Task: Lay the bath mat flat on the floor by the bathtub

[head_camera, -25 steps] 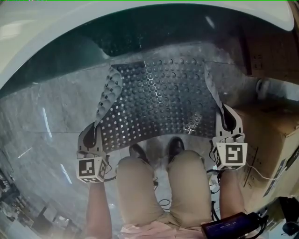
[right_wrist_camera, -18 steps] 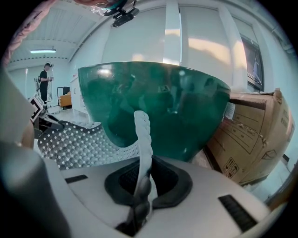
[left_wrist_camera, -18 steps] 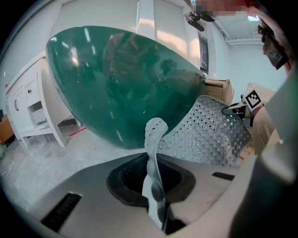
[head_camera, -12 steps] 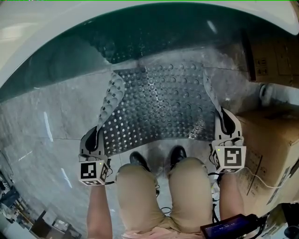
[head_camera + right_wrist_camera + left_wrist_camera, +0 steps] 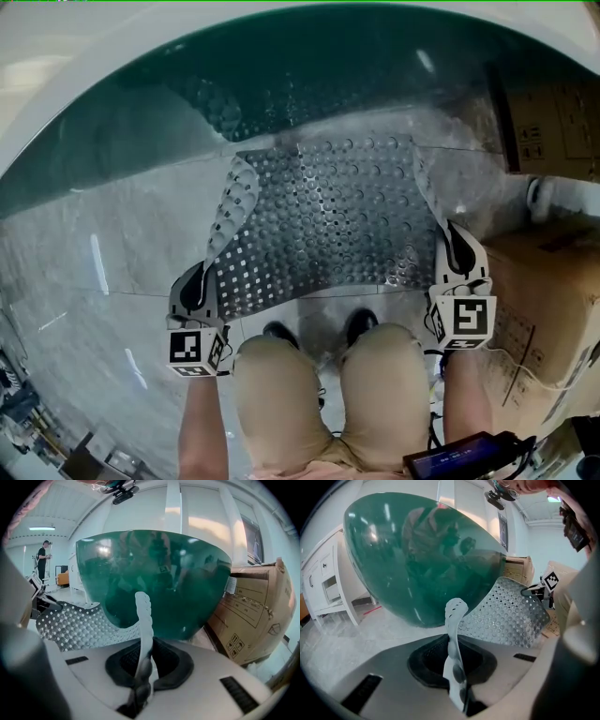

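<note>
A pale grey, marbled floor (image 5: 103, 262) is seen at the foot of a glossy dark green bathtub with a white rim (image 5: 309, 84), and brown cardboard boxes (image 5: 548, 291) are stacked at the right. In the left gripper view a white cabinet with drawers (image 5: 321, 585) is shown standing to the left of the tub. A translucent grey plastic bath mat dotted with holes and suction cups (image 5: 328, 216) is held spread out between floor and tub side, and its far edge is placed close to the tub's base. Its near left corner is pinched by the left gripper (image 5: 194, 286), whose jaws are pressed together on a curled strip of the mat. Its near right corner is clamped in the same way by the right gripper (image 5: 457, 251). Both side edges are curled upward from the jaws, and the near edge is slung between the two grippers, just ahead of the person's dark shoes (image 5: 361, 325). The knees in tan trousers (image 5: 281, 394) are seen between the two grippers.
</note>
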